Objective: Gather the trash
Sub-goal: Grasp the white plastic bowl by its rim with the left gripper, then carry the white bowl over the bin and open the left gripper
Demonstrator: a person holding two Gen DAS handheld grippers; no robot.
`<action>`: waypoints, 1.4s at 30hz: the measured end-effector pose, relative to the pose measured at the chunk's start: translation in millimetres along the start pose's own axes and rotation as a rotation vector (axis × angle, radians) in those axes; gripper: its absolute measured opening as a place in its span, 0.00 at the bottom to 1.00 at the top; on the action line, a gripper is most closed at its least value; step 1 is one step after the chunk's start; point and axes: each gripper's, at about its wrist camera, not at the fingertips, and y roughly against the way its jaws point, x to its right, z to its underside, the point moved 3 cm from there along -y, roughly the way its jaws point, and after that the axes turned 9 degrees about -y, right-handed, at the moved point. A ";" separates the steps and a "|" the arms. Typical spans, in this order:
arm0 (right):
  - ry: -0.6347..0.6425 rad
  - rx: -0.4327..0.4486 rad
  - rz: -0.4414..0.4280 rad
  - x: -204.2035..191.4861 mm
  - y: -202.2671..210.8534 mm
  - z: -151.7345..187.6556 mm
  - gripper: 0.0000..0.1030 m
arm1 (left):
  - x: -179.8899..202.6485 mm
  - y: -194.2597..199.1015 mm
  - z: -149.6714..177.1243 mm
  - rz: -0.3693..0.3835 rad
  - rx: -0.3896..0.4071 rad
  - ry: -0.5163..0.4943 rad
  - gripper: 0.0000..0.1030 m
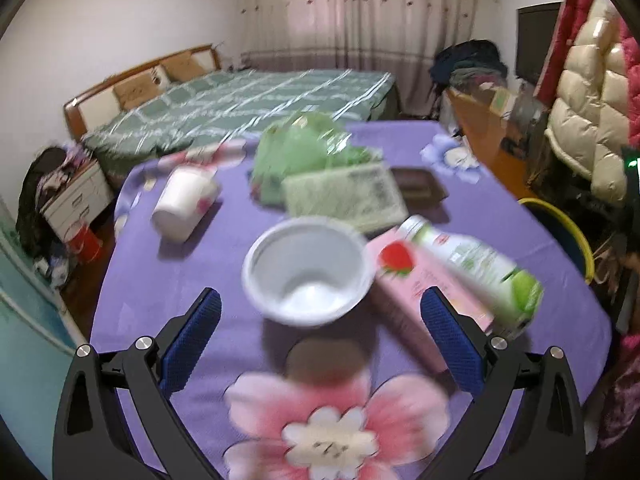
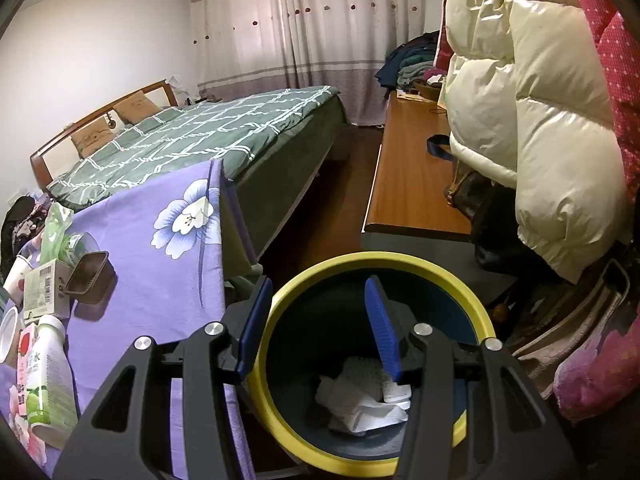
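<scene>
A white plastic bowl [image 1: 308, 272] stands upright on the purple flowered tablecloth [image 1: 160, 280], just ahead of and between the tips of my left gripper [image 1: 322, 294]. Its blue pads [image 1: 196, 328] stand wide apart and do not touch the bowl. To the bowl's right lie a pink strawberry carton [image 1: 416, 292] and a green-and-white bottle [image 1: 476, 268]. My right gripper [image 2: 318, 286] hangs open and empty over the yellow-rimmed bin [image 2: 280, 396], which holds crumpled white paper [image 2: 360, 404].
Further back on the table lie a tipped white cup [image 1: 184, 204], a green plastic bag [image 1: 300, 148], a green-printed box [image 1: 348, 196] and a brown tray [image 1: 420, 186]. The bin stands on the floor off the table's right edge. A bed [image 2: 200, 136], a wooden bench [image 2: 412, 172] and hanging coats [image 2: 540, 120] surround it.
</scene>
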 end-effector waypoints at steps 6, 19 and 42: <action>0.004 0.006 -0.008 -3.7 4.8 -0.1 0.45 | -2.4 -36.9 14.3 -0.008 -0.077 -0.005 0.95; -0.022 -0.023 0.002 8.0 -5.7 5.5 0.46 | -3.7 -81.3 -3.3 -0.052 -0.093 -0.009 0.95; -0.010 -0.008 -0.009 11.3 15.8 15.3 0.46 | 10.2 -6.6 -27.6 -0.040 0.057 -0.091 0.87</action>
